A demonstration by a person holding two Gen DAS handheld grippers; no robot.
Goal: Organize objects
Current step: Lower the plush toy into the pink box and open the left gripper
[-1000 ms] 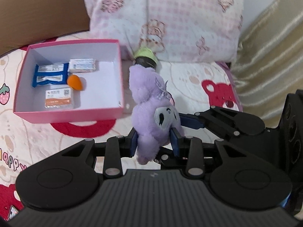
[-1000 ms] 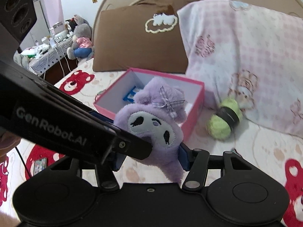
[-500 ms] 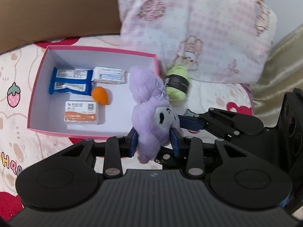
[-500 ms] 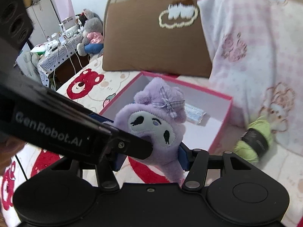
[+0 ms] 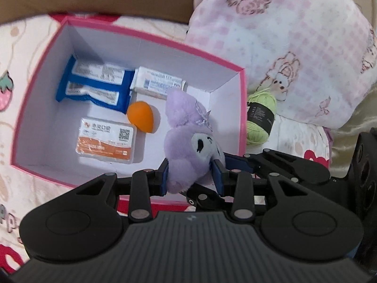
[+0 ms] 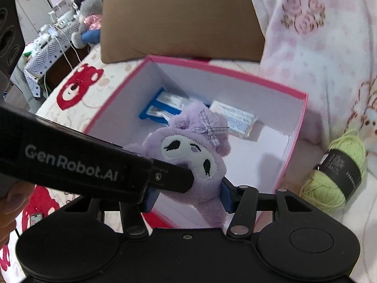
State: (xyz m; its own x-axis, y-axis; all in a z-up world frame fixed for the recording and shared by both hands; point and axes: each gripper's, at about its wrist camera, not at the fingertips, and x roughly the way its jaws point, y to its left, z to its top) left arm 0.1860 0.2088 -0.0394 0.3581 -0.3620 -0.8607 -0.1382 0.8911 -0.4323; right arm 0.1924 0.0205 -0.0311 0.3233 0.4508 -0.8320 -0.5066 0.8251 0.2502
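A purple plush toy (image 5: 188, 146) with a white face and a checked bow is gripped from both sides. My left gripper (image 5: 191, 179) is shut on its lower body, and my right gripper (image 6: 188, 195) is shut on it too. Both hold it above the right front part of the open pink box (image 5: 150, 35). The plush (image 6: 193, 155) and the box (image 6: 235, 70) also show in the right wrist view. In the box lie blue packets (image 5: 94, 85), a white packet (image 5: 157, 82), an orange egg-shaped thing (image 5: 141, 116) and an orange-white packet (image 5: 106, 141).
A green yarn ball (image 5: 260, 118) lies on the bed right of the box, also in the right wrist view (image 6: 337, 174). A pink checked pillow (image 5: 282, 35) and a brown pillow (image 6: 179, 18) stand behind. Cluttered furniture (image 6: 47, 42) is far left.
Both grippers carried the plush left and forward, from beside the box to above its inside. The box and yarn now look closer.
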